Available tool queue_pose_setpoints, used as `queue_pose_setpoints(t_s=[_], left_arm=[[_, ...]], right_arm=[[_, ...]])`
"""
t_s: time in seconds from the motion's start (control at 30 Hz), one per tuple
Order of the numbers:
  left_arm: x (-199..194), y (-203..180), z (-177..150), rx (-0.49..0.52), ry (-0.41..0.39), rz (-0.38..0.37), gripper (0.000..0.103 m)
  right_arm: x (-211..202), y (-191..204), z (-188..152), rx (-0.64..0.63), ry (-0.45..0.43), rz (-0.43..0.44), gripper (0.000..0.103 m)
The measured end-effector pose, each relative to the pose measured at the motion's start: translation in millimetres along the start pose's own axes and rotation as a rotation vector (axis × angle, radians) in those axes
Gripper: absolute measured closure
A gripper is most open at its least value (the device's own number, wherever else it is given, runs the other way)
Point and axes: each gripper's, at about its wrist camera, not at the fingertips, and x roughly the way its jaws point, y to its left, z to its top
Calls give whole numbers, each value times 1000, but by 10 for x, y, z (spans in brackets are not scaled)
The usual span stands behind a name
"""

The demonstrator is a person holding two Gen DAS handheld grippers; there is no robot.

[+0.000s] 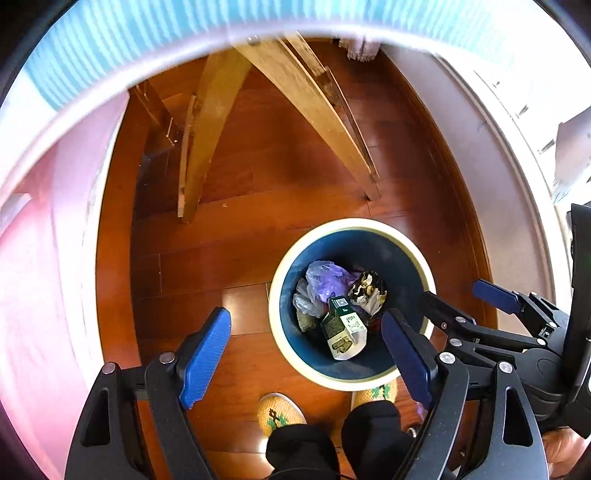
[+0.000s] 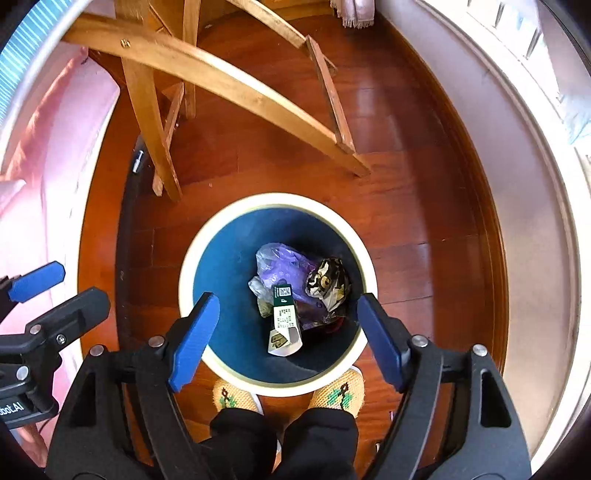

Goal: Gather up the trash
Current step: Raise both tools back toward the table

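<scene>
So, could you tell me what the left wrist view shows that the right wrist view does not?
Only the left wrist view shows the wide blue striped band along its top. Only the right wrist view shows a small metal bolt on the floor by a chair leg. Both show the trash bin holding a carton and purple bag, with both grippers open.

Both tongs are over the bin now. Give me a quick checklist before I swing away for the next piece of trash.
1. Left tongs open, nothing between the pads: ok.
2. Right tongs open, nothing held: ok.
3. Carton lying inside the bin, below the rim: ok.
4. Plastic bag and crumpled wrapper inside the bin: ok.
5. Bin upright on the floor, slippers just at its rim: ok.
6. More trash left to collect: cannot tell.
</scene>
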Motion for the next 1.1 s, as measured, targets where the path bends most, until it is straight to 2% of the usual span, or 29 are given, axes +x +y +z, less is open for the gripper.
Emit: queue_pose_setpoints(t_s=[0.23,0.33,0.53,0.83,1.1], left_arm=[[-610,89,96,-40,1,6,17],[-943,138,145,-40,-4,2,22],[-1697,277,282,-44,-28,4,22],[-2964,562,460,-60,-100,-108,22],[-4022,758,727,-17,-235,-182,22]], right_arm=[[-644,115,142,26,-34,7,25],[-964,180,197,37,-42,11,24],[-1742,357,304,55,-68,-3,24],[-2947,772,357,45,-167,26,24],[-3924,1151,430,30,-308,63,24]])
